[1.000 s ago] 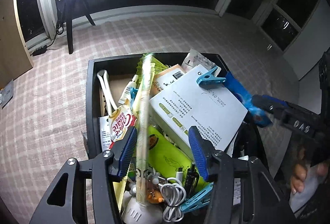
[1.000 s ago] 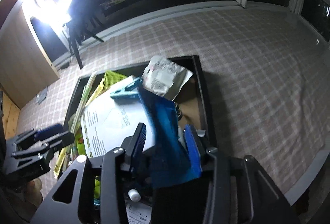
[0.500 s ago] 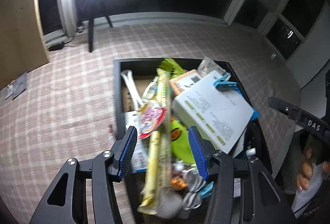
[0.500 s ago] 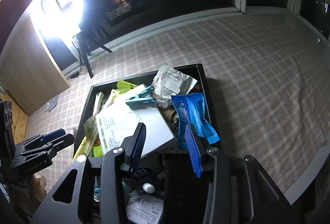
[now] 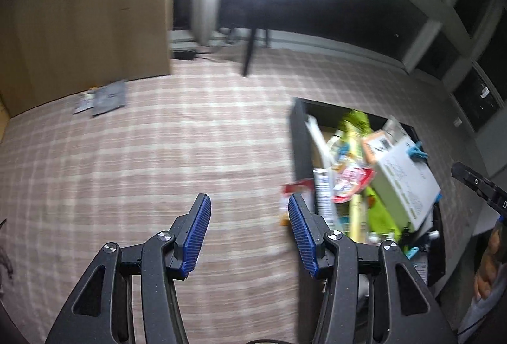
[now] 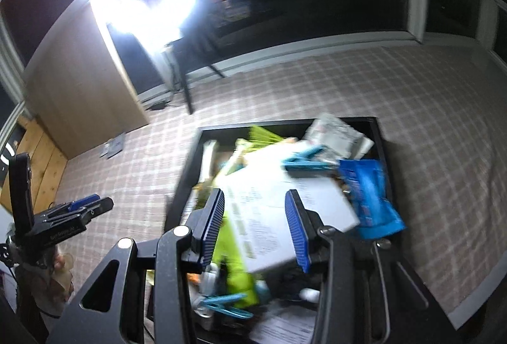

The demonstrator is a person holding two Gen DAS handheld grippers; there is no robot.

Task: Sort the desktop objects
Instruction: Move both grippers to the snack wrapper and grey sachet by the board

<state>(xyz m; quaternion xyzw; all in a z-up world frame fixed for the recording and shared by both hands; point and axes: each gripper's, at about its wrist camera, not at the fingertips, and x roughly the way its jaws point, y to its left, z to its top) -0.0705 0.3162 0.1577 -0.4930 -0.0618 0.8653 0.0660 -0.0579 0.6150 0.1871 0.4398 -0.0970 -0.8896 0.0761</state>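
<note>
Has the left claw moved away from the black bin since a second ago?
Yes. The left claw was over the black bin; now it hangs open over the checked cloth, with the bin off to the right in its view.

A: Is there room ahead of the left gripper (image 5: 248,233)?

B: Yes. Between its fingers and beyond lies bare checked cloth (image 5: 158,160). To its right the black tray (image 5: 299,134) stands heaped.

A: And the right gripper (image 6: 255,226)?

B: Crowded. A white box (image 6: 279,201) tops the pile right ahead of its fingers, with a blue clip (image 6: 305,161) and a blue packet (image 6: 367,195) further right. Open cloth lies right of the tray's wall.
</note>
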